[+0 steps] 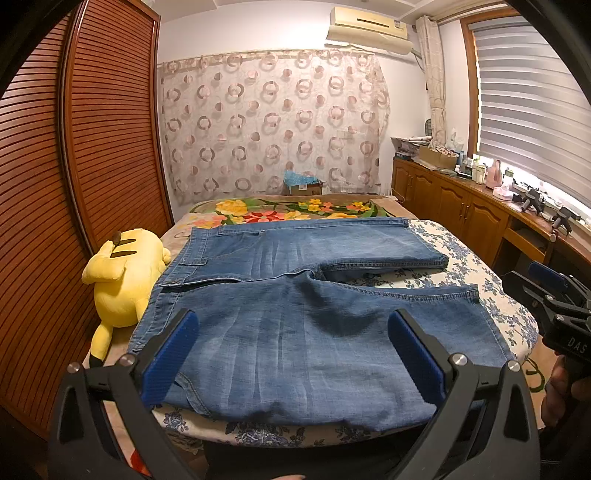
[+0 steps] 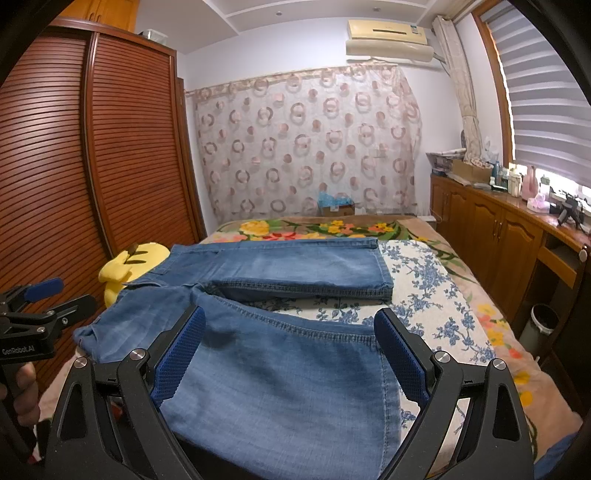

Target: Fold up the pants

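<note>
A pair of blue jeans [image 1: 295, 295] lies spread flat across the bed [image 1: 480, 280], waistband toward the wardrobe side and both legs running out toward the window side. The far leg lies straight along the flowered blanket [image 1: 280, 210], and the near leg splays toward the bed's front edge, with a wedge of the blue-and-white floral sheet [image 2: 424, 295] showing between them.

The left gripper [image 1: 293, 350] hovers low over the near leg up by the hip, its jaws spread wide and nothing between its blue pads [image 1: 171, 363]; whether the pads touch the denim I cannot tell. The right gripper [image 2: 290, 349] hangs over the near leg's cuff end, jaws equally wide apart and holding nothing, the hem seam running just past its tips. Each gripper shows at the edge of the other's view, side by side at the front of the bed.

A yellow plush toy [image 1: 122, 273] lies at the bed's edge beside the waistband, against the slatted wooden wardrobe [image 1: 85, 147]. A circle-patterned curtain [image 1: 273, 125] hangs on the far wall under an air conditioner [image 1: 369, 29], and a wooden cabinet [image 1: 461, 206] cluttered with bottles runs below the window blinds [image 1: 532, 96]
</note>
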